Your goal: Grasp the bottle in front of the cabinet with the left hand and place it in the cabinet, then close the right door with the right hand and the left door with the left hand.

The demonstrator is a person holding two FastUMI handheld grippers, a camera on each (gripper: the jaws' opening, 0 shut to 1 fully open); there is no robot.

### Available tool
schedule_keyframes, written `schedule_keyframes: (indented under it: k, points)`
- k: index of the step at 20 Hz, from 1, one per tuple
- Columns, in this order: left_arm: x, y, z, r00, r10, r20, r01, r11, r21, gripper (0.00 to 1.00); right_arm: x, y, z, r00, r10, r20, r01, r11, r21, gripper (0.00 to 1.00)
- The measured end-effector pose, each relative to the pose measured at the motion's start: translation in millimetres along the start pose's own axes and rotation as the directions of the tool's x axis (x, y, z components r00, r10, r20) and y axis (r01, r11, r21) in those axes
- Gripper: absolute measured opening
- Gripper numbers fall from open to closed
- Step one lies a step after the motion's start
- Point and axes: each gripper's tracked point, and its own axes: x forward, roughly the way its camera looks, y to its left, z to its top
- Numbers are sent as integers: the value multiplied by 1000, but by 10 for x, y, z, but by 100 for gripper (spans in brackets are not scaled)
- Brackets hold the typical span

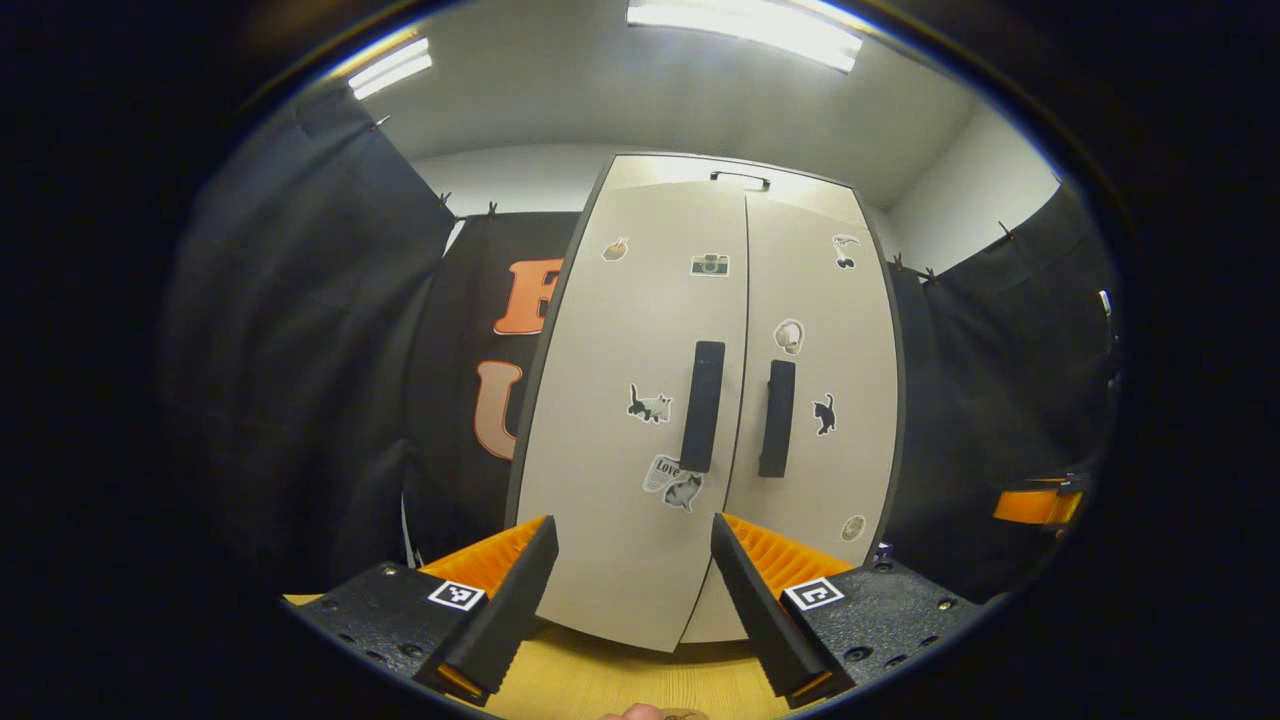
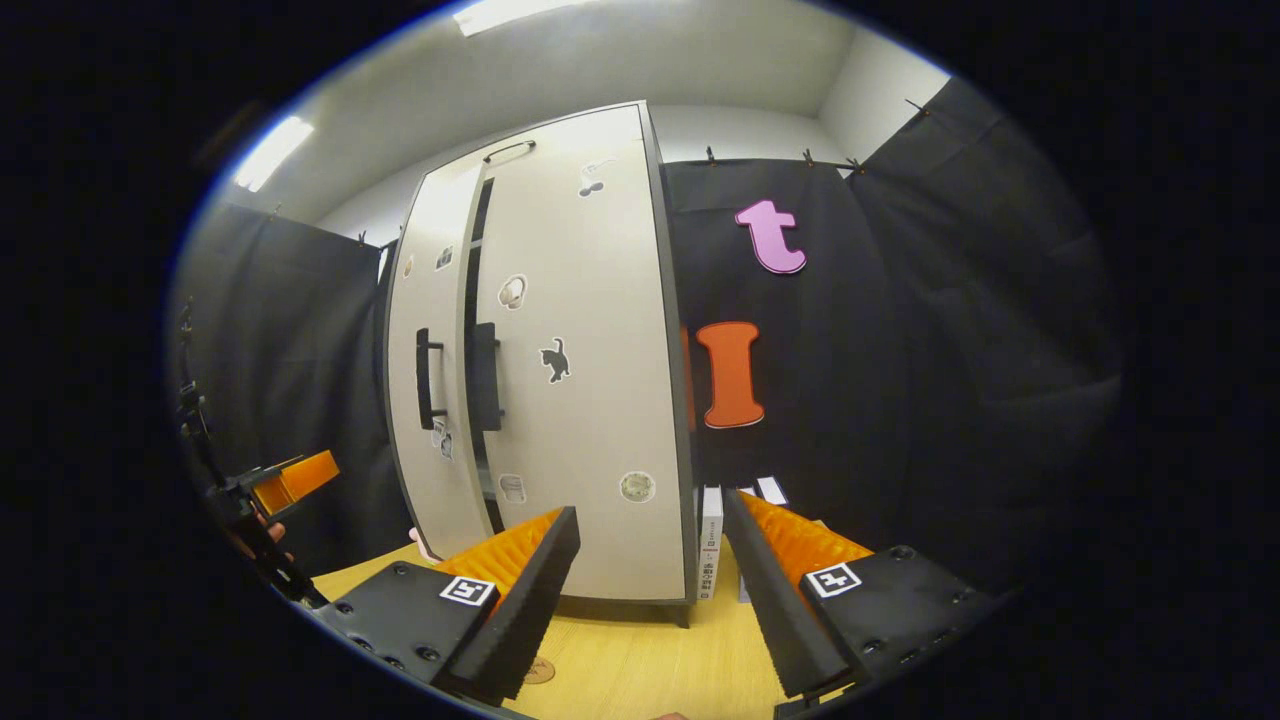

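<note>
While both pale grey cabinet doors (image 1: pixel 700 400) stand nearly closed — a thin gap between them — the left claw (image 1: pixel 625 600) and right claw (image 2: pixel 650 600) hover released above the yellow wooden surface (image 2: pixel 640 670); bottle unseen.

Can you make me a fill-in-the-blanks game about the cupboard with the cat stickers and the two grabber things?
1. Both grippers, the left gripper and the right gripper, have their fingers spread ____.
2. The cabinet stands on a ____ table.
3. Each door has one dark ____, the left handle and the right handle.
4. Neither gripper holds ____.

Missing words: open; wooden; handle; anything
</note>
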Motion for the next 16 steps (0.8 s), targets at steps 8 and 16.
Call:
schedule_keyframes:
  k: [8, 16]
  points:
    - [-92, 73, -105, 1000, 27, -13, -26, 1000, 11, 94, 58, 173, -110, 1000, 26, 2, -27, 1000, 5, 97]
    - [-51, 133, -71, 1000, 14, -3, -14, 999, 35, 94, 35, 51, -87, 1000, -15, 7, 15, 1000, 14, 97]
